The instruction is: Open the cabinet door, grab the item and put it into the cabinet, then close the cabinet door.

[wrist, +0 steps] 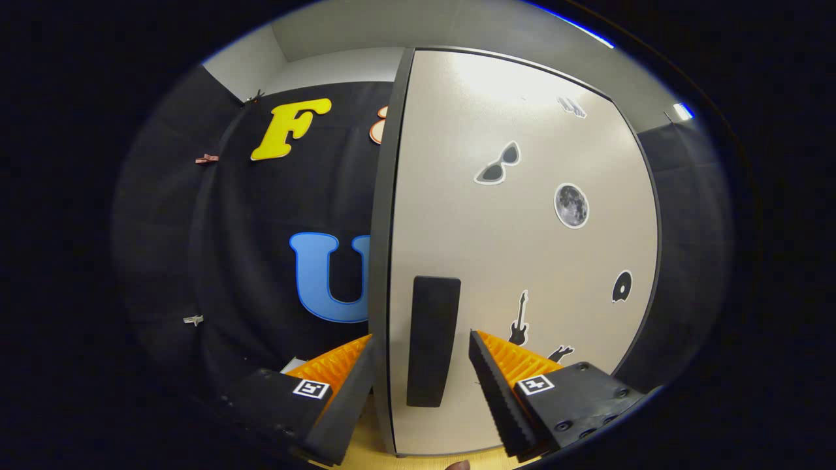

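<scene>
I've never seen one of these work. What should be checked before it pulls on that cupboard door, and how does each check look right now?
1. Fingers open around the handle: ok.
2. Handle centred between the fingers: ok.
3. Both fingers pressing on the handle: not ok, gaps on both sides.
4. Cabinet door edge reachable: ok, the edge lies between the fingers.
5. Door fully shut or ajar: cannot tell.
6. Item to store located: cannot tell.

The cabinet door (522, 261) hides the cabinet's inside, and the gripper (421, 356) fingers' bases are cut off

Pale beige cabinet door (522, 261), black handle (432, 339), monochrome stickers (571, 205).
</scene>
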Motion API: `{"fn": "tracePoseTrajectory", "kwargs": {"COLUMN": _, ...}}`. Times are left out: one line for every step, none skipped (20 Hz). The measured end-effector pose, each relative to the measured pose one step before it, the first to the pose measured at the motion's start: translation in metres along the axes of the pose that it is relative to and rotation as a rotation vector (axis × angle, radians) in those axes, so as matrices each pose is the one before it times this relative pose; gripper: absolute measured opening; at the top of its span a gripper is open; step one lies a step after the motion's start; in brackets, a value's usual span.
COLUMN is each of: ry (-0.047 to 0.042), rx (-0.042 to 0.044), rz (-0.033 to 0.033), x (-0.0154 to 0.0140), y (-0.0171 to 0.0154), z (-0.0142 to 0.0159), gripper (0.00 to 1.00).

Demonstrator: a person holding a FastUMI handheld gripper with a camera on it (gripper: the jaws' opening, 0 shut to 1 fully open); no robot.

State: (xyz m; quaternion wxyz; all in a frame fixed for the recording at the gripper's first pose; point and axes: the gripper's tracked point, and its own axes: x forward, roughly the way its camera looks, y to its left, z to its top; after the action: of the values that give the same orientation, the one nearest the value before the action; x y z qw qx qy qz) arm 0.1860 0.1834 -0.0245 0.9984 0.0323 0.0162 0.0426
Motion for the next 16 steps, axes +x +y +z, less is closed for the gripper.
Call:
{"fn": "tracePoseTrajectory", "kwargs": {"ry": 0.00267, "rx": 0.01074, "rz": -0.01032, "x": 0.00513, "y": -0.00255, "z": -0.00229, "gripper": 0.75}}
{"fn": "tracePoseTrajectory", "kwargs": {"ry": 0.00718, "rx": 0.01223, "rz": -0.00973, "x": 0.00394, "y": -0.00368, "z": -0.00173, "gripper": 0.67}}
{"fn": "tracePoseTrajectory", "kwargs": {"ry": 0.02, "rx": 0.02288, "rz": 0.00383, "x": -0.00108, "y": 0.00201, "z": -0.00282, "gripper": 0.51}}
{"fn": "tracePoseTrajectory", "kwargs": {"ry": -0.02847, "rx": 0.01328, "rz": 0.00071, "x": 0.00346, "y": 0.0006, "z": 0.00383, "gripper": 0.5}}
{"fn": "tracePoseTrajectory", "kwargs": {"ry": 0.00282, "rx": 0.00142, "rz": 0.01708, "x": 0.00012, "y": 0.0035, "z": -0.00074, "gripper": 0.5}}
{"fn": "tracePoseTrajectory", "kwargs": {"ry": -0.0078, "rx": -0.00556, "rz": -0.01757, "x": -0.00199, "y": -0.00043, "z": -0.00028, "gripper": 0.49}}
{"fn": "tracePoseTrajectory", "kwargs": {"ry": 0.00644, "rx": -0.0051, "rz": -0.00072, "x": -0.00136, "y": -0.00112, "z": 0.00157, "gripper": 0.36}}
{"fn": "tracePoseTrajectory", "kwargs": {"ry": 0.0201, "rx": -0.00064, "rz": 0.00047, "x": 0.00038, "y": 0.00058, "z": -0.003, "gripper": 0.31}}
{"fn": "tracePoseTrajectory", "kwargs": {"ry": 0.01986, "rx": 0.00485, "rz": 0.00687, "x": -0.00224, "y": 0.00014, "z": -0.00018, "gripper": 0.26}}
{"fn": "tracePoseTrajectory", "kwargs": {"ry": 0.00891, "rx": 0.00035, "rz": 0.01502, "x": -0.00041, "y": 0.0005, "z": -0.00058, "gripper": 0.21}}
{"fn": "tracePoseTrajectory", "kwargs": {"ry": 0.00645, "rx": -0.00431, "rz": 0.0146, "x": -0.00316, "y": -0.00026, "z": 0.00074, "gripper": 0.21}}
{"fn": "tracePoseTrajectory", "kwargs": {"ry": 0.00523, "rx": -0.00094, "rz": 0.01394, "x": -0.00284, "y": 0.00028, "z": -0.00085, "gripper": 0.21}}
{"fn": "tracePoseTrajectory", "kwargs": {"ry": 0.00551, "rx": 0.00186, "rz": 0.01385, "x": -0.00374, "y": -0.00004, "z": -0.00068, "gripper": 0.21}}
{"fn": "tracePoseTrajectory", "kwargs": {"ry": 0.00324, "rx": 0.00234, "rz": 0.01421, "x": -0.00639, "y": -0.00035, "z": 0.00002, "gripper": 0.21}}
{"fn": "tracePoseTrajectory", "kwargs": {"ry": 0.00085, "rx": 0.00493, "rz": 0.01177, "x": -0.00727, "y": -0.0009, "z": 0.00086, "gripper": 0.21}}
{"fn": "tracePoseTrajectory", "kwargs": {"ry": -0.0009, "rx": 0.00353, "rz": 0.01049, "x": -0.00834, "y": -0.00093, "z": 0.00058, "gripper": 0.21}}
